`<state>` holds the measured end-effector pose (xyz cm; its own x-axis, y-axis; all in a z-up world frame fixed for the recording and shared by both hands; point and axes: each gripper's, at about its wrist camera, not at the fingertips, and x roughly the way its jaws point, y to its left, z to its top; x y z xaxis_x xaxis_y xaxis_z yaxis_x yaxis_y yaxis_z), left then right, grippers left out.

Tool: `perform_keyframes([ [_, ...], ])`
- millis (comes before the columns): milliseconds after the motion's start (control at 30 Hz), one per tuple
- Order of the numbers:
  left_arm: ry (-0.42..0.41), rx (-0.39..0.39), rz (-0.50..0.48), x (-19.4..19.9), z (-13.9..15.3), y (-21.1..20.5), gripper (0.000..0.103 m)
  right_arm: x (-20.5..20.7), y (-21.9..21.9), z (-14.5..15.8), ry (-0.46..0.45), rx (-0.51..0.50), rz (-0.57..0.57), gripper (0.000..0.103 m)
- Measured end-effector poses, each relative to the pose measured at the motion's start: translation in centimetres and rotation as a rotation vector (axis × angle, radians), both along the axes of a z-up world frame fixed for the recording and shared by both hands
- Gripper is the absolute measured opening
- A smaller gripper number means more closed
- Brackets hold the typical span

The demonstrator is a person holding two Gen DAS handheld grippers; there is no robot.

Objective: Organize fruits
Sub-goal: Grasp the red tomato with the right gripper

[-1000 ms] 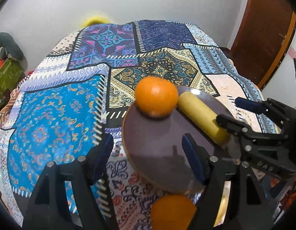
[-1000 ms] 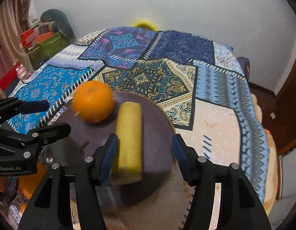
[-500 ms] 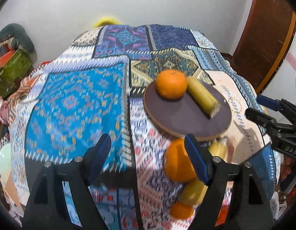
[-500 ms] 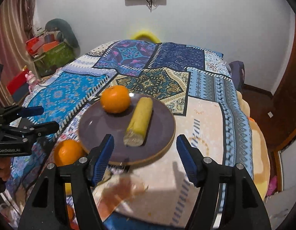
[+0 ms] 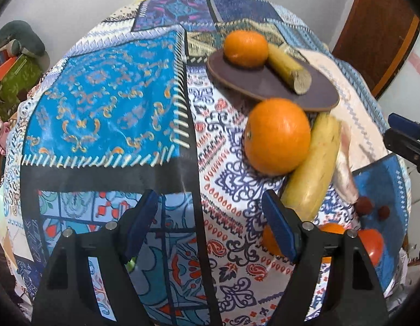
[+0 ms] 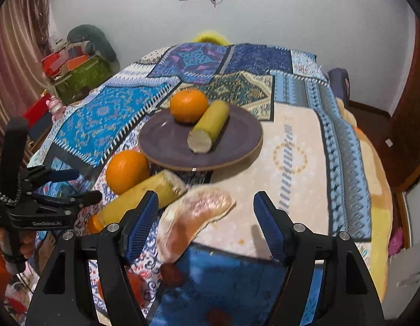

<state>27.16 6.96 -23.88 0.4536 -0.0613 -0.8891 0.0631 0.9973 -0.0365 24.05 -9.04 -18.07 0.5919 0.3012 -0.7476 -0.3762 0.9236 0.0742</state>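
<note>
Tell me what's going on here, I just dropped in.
A person is sorting fruit on a patterned bedspread with two handheld grippers. The left gripper and right gripper are both open and empty. One orange and a cut banana piece sit on the dark plate. Another orange, a banana and a pinkish fruit wedge lie off it.

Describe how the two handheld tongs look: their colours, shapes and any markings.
The left tongs and the right tongs look alike: black angular metal arms with silver rivets, ending in blue ribbed pads. In the right wrist view, the left tongs body carries white lettering, too blurred to read, and a black foam-covered grip.
</note>
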Motion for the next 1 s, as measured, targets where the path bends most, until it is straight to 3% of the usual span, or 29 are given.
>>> perform_keyframes([
  [233, -0.030, -0.022, 0.026, -1.8, 1.1, 0.3, 0.079, -1.9, -0.1, -0.8, 0.039, 0.025, 0.000, 0.070],
  [467, -0.108, -0.038, 0.053, -5.8, 4.1, 1.0, 0.079, -4.6, 0.1, -0.2, 0.042, 0.059, 0.010, 0.070],
  [833, -0.183, -0.061, 0.071, -10.0, 6.6, 1.3, 0.082, -7.7, 3.8, -1.9, 0.114, -0.002, 0.132, 0.069],
  [1000, -0.182, -0.072, 0.081, -10.8, 6.7, 1.6, 0.082, -7.2, 4.9, -4.1, 0.195, -0.016, 0.154, 0.055],
])
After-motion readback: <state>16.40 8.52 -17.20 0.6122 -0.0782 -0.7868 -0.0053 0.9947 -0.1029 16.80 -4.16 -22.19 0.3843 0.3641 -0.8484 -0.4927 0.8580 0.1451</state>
